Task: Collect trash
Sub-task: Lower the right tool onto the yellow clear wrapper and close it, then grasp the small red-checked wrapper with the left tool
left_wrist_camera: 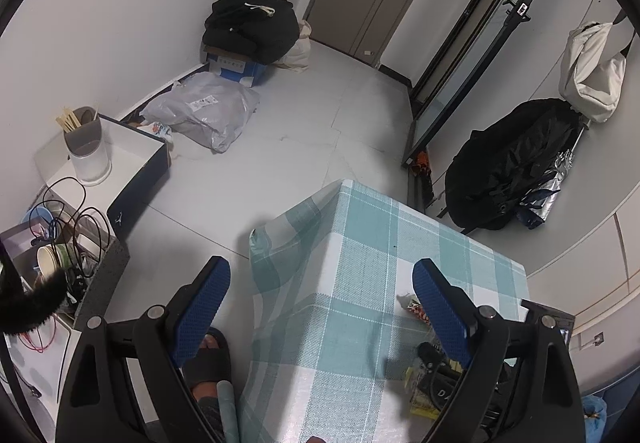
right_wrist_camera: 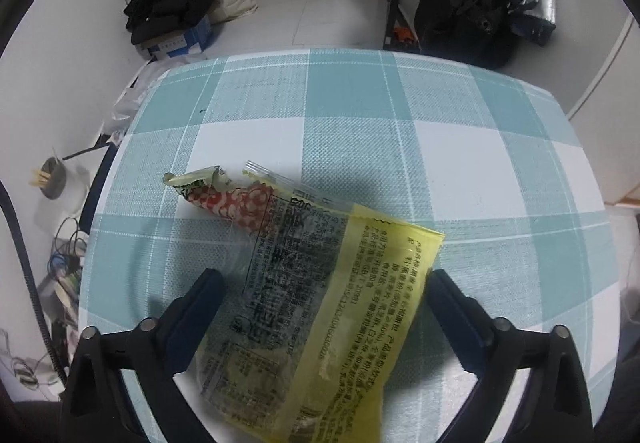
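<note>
White walls and pale floor tiles frame a small table [right_wrist_camera: 460,163] under a teal-and-white checked cloth, and that is where the action is. On the cloth lies the yellow wrapper [right_wrist_camera: 320,315], flat and crinkled, printed with black text, its clear plastic half on the left side. Just beyond it, touching its far corner, sits a smaller red-and-white wrapper [right_wrist_camera: 228,201] with a green twisted end.

Right gripper [right_wrist_camera: 324,283] hangs right over the yellow wrapper, jaws spread wide, one finger on each side of it, pads not pressing on it. The wrapper lies between them, not gripped.

Left gripper [left_wrist_camera: 320,283] hovers at the table's near corner, its blue-padded jaws wide apart too, nothing between them but cloth and floor. From that view the red-and-white wrapper [left_wrist_camera: 414,309] peeks out by its right finger, and the yellow wrapper [left_wrist_camera: 420,391] shows low down, partly hidden behind the right gripper.

Down below, a foot in a dark slipper [left_wrist_camera: 208,363] stands on the tiles beside the table.
</note>
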